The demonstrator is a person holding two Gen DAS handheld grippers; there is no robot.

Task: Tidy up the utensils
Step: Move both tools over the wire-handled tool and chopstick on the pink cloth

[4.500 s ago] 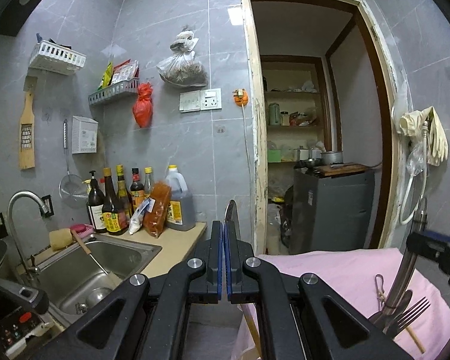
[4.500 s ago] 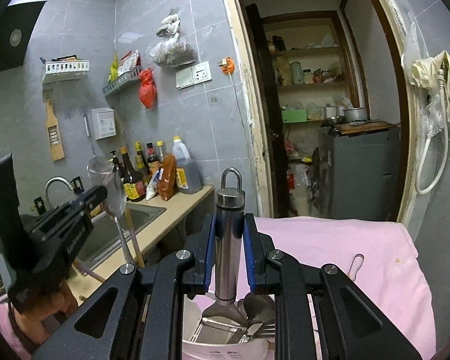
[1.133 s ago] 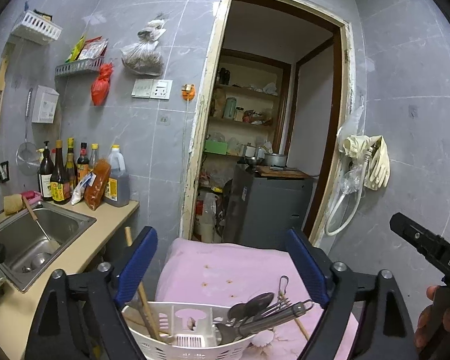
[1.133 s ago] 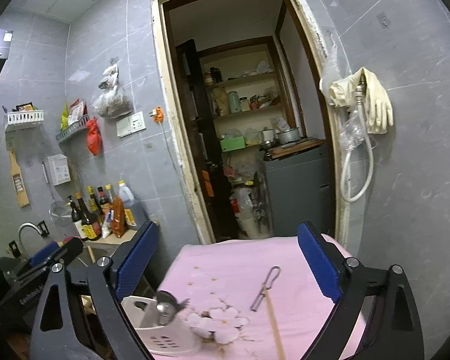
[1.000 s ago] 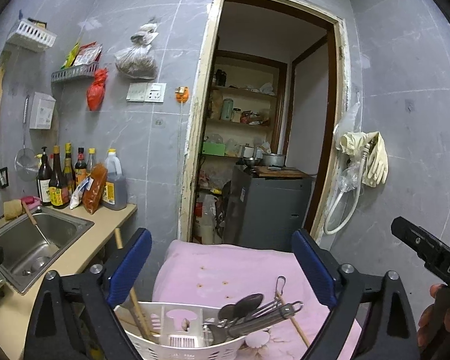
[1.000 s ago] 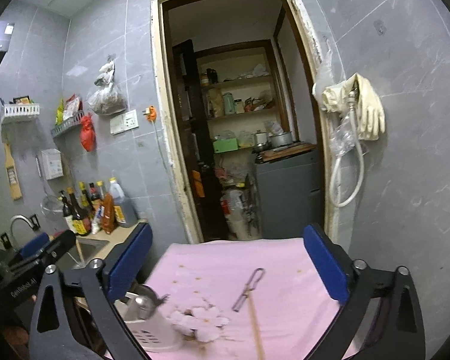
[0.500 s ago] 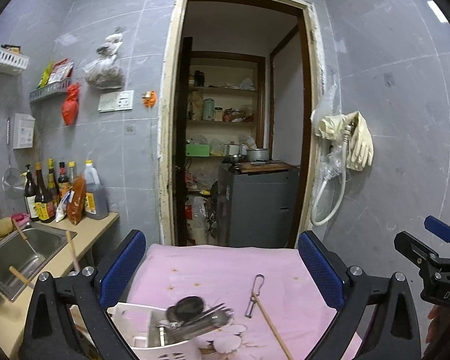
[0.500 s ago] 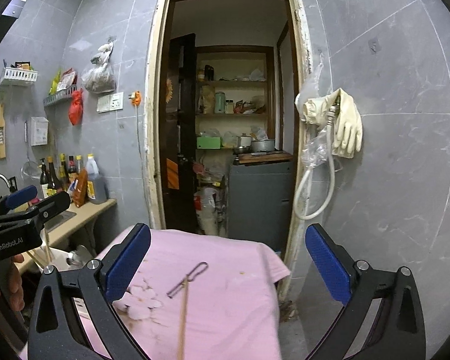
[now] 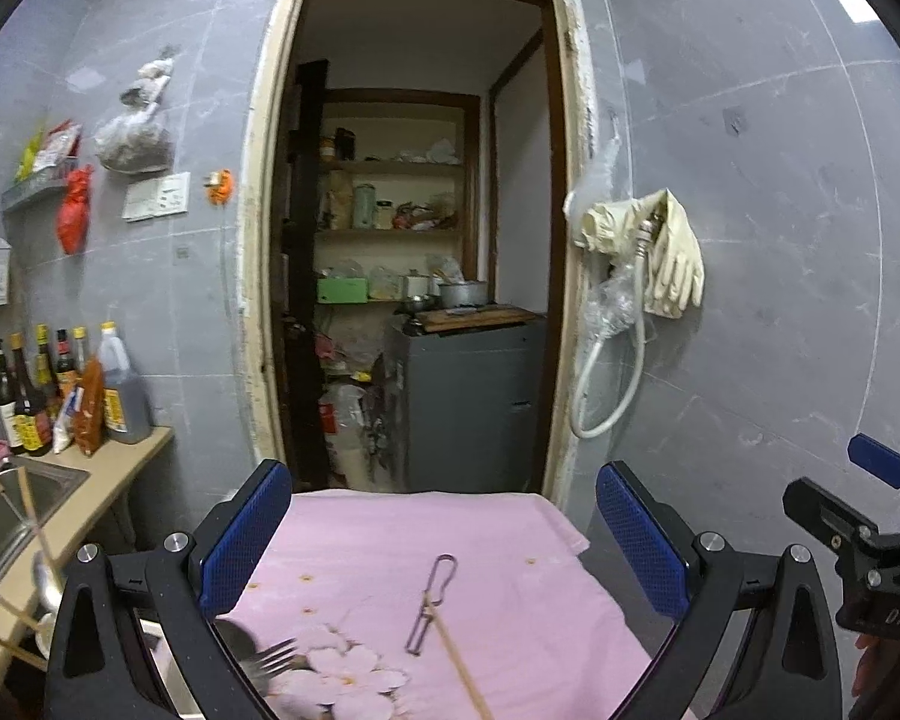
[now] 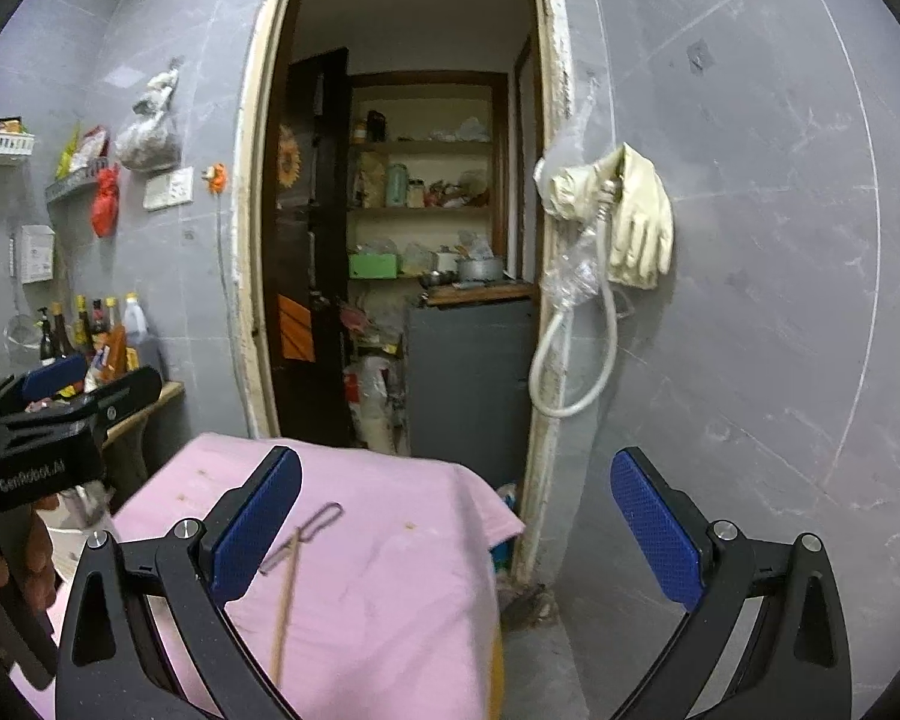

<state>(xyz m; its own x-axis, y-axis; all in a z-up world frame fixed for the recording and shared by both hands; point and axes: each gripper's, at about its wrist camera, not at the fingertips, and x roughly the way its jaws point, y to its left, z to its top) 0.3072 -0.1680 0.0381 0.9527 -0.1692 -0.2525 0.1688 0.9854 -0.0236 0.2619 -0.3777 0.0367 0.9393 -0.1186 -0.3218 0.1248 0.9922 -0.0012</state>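
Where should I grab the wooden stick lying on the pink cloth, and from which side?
Grip the wooden stick along its bare middle, below the wire loop that it touches at its far end. It lies flat and thin on the pink cloth, so come straight down from above, fingers across its length. The open left gripper looks nearest.

The right tool (image 10: 456, 525) is held with its blue pads wide apart and nothing between them, above a desk covered with a pink cloth (image 10: 390, 570). A wooden stick (image 10: 286, 594) and a wire clip (image 10: 306, 535) are seen lying on the cloth. The left tool (image 10: 60, 414) is seen at the left edge.
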